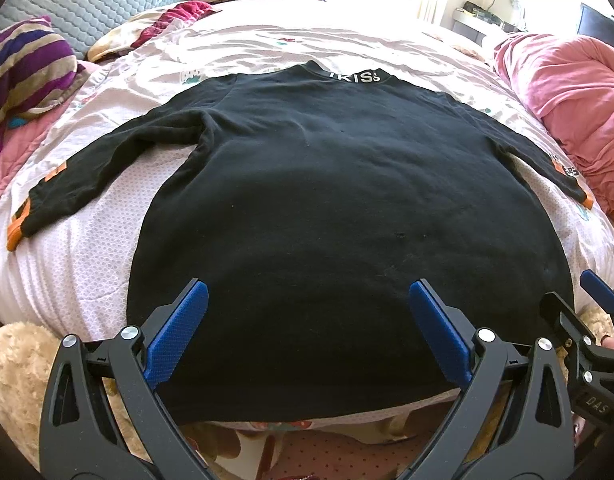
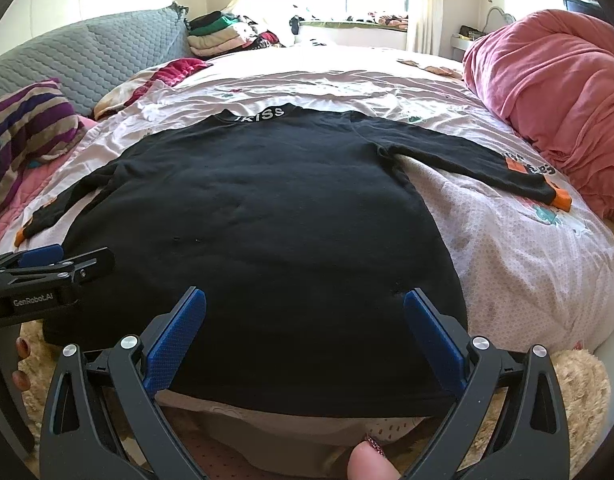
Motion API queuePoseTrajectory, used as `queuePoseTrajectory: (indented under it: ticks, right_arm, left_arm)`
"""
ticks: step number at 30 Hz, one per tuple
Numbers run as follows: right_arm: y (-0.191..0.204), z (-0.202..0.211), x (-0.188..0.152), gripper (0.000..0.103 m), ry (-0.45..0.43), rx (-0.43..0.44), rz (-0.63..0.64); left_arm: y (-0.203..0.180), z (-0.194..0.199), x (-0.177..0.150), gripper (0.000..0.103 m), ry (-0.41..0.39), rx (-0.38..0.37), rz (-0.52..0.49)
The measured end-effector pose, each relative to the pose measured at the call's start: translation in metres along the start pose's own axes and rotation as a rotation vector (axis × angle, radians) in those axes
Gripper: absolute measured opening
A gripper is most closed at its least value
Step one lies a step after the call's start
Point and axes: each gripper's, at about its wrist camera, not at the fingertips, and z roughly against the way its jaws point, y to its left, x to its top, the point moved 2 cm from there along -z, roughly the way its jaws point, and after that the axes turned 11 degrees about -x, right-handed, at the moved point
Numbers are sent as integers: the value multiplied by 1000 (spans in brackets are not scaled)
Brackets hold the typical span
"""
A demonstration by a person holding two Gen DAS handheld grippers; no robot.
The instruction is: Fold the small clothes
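A black long-sleeved shirt [image 1: 327, 208] with orange cuffs and a white-lettered collar lies flat on the bed, sleeves spread out, hem toward me. It also shows in the right wrist view [image 2: 247, 216]. My left gripper [image 1: 307, 292] is open and empty, its blue pads above the hem at the shirt's left half. My right gripper [image 2: 305, 300] is open and empty above the hem at the right half. In the left wrist view the right gripper [image 1: 595, 312] shows at the right edge. In the right wrist view the left gripper [image 2: 59, 260] shows at the left edge.
The bed has a pale pink sheet [image 1: 79, 264]. A rolled pink blanket [image 2: 547, 92] lies on the right. A striped pillow [image 1: 27, 64] and grey headboard [image 2: 87, 52] are on the left, with stacked clothes [image 2: 223, 36] at the back. A tan plush rug [image 2: 579, 384] lies below the bed edge.
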Motion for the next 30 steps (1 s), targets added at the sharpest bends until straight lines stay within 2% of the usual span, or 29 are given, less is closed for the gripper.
queuePoseTrajectory:
  ticks: [30]
  right_arm:
    - [-2,-4,4,99,-2,-5,9]
  left_arm:
    - [-2,-4,5,95,-3,-7,0]
